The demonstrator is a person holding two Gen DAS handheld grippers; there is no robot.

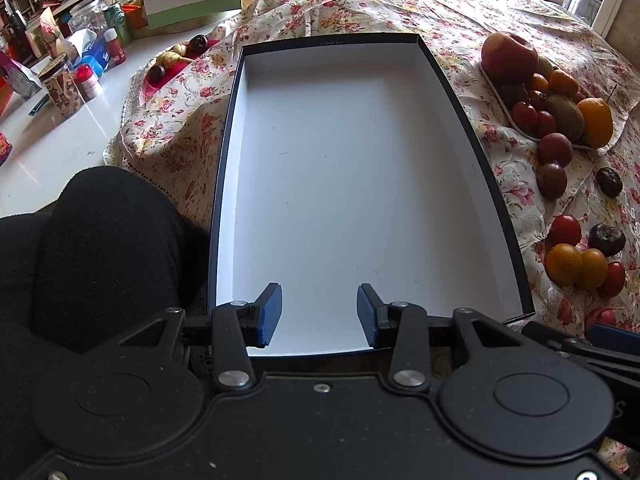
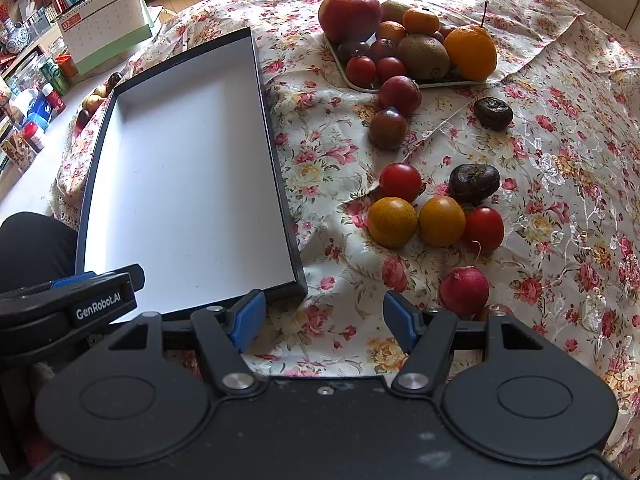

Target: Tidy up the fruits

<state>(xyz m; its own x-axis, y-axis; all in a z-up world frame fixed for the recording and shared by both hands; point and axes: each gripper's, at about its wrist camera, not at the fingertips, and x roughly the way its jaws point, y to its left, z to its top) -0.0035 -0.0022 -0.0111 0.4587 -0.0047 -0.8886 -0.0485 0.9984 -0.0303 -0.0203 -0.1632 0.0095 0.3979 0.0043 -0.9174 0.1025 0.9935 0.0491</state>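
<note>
Basically both grippers, left gripper (image 1: 319,314) and right gripper (image 2: 324,322), sat released; radish (image 2: 464,291), just right of right jaws, looked firm, slick: pinch mid-body.

Glossy floral tablecloth (image 2: 560,160); matt white cardboard box (image 1: 340,180); ribbed blue gripper pads (image 1: 272,312).
</note>
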